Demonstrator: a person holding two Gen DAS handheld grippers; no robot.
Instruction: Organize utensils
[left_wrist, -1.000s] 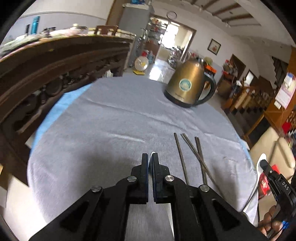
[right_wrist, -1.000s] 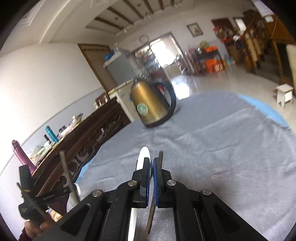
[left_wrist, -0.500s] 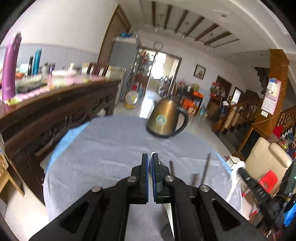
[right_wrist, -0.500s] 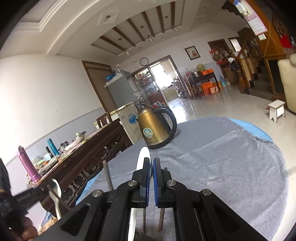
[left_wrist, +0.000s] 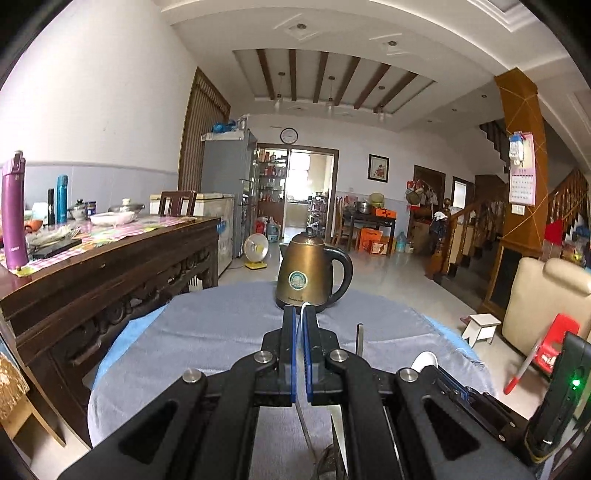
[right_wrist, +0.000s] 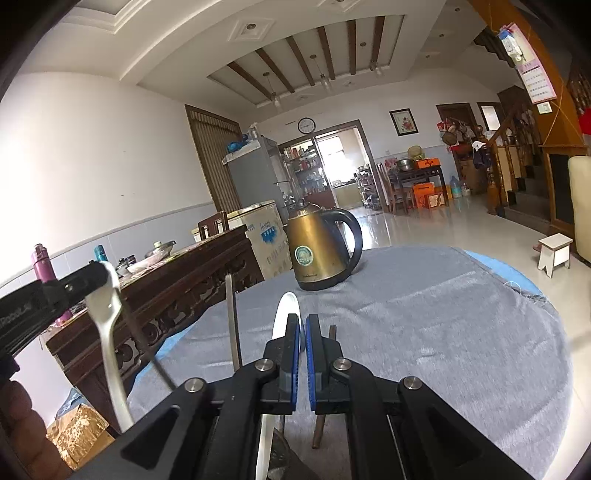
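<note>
My left gripper (left_wrist: 300, 314) is shut on a white spoon (left_wrist: 303, 413), held upright above the grey table cloth (left_wrist: 207, 332). The same spoon (right_wrist: 110, 347) and the left gripper (right_wrist: 74, 284) show at the left of the right wrist view. My right gripper (right_wrist: 302, 321) is shut on a second white spoon (right_wrist: 286, 314), its bowl sticking up past the fingers. Dark chopsticks (right_wrist: 232, 325) stand upright beside it; what holds them is hidden. One chopstick (left_wrist: 359, 338) shows in the left wrist view.
A brass electric kettle (left_wrist: 308, 275) stands at the table's far side, also in the right wrist view (right_wrist: 319, 251). A dark wooden sideboard (left_wrist: 110, 266) with bottles runs along the left. A white stool (right_wrist: 556, 253) and a cream chair (left_wrist: 543, 299) stand at the right.
Both grippers have tilted up from looking down at the table to looking level across the room. The chopsticks that lay flat on the cloth now stand upright by the grippers.
</note>
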